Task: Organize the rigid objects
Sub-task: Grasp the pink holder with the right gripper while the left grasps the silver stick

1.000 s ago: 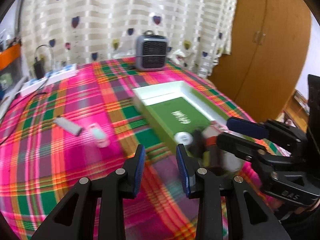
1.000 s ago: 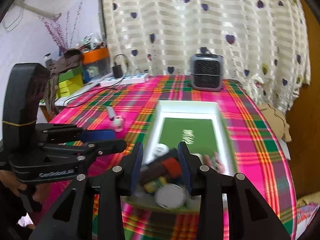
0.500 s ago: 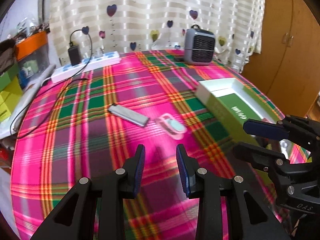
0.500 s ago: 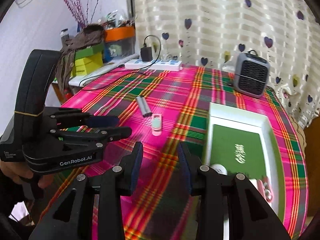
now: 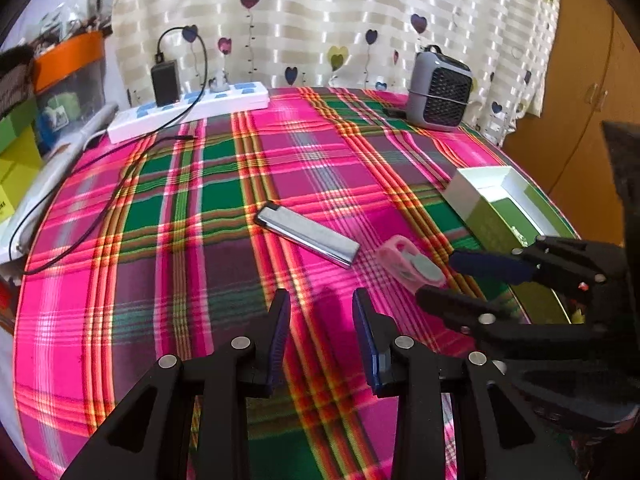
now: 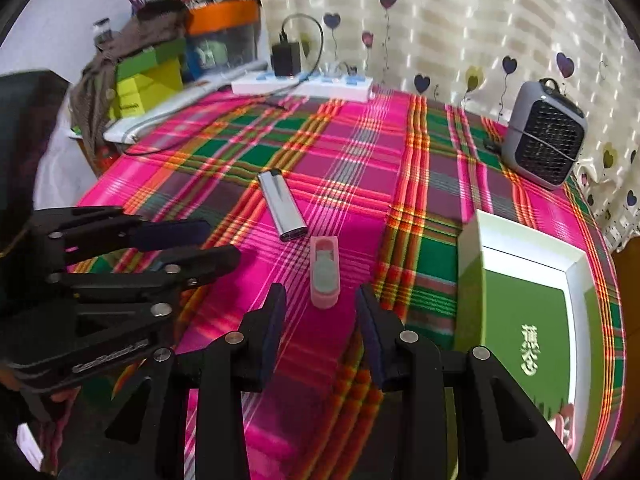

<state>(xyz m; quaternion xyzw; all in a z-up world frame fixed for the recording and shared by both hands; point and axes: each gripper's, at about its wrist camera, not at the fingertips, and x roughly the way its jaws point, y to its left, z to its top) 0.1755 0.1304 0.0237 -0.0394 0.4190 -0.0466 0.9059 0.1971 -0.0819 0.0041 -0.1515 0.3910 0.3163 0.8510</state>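
A silver flat lighter-like bar [image 5: 307,234] [image 6: 282,210] and a pink-cased small gadget [image 5: 409,265] [image 6: 325,272] lie on the plaid tablecloth. A white box with a green inside [image 5: 480,188] [image 6: 532,248] stands to their right. My left gripper [image 5: 322,312] hovers open over bare cloth, short of the bar, nothing between its fingers. My right gripper [image 6: 320,312] is open, with the pink gadget just ahead of its fingertips and apart from them. Each gripper shows in the other's view: the right gripper [image 5: 460,276] beside the pink gadget, the left gripper [image 6: 208,242] left of the bar.
A grey mini fan heater [image 5: 440,94] [image 6: 544,140] stands at the back right. A white power strip [image 5: 192,110] [image 6: 300,84] with a black charger and cable lies at the back left. Boxes and clutter [image 6: 148,76] sit beyond the table's left edge.
Both grippers have swung left, away from the white box and its small items, toward the silver bar and pink gadget. Their openings look unchanged.
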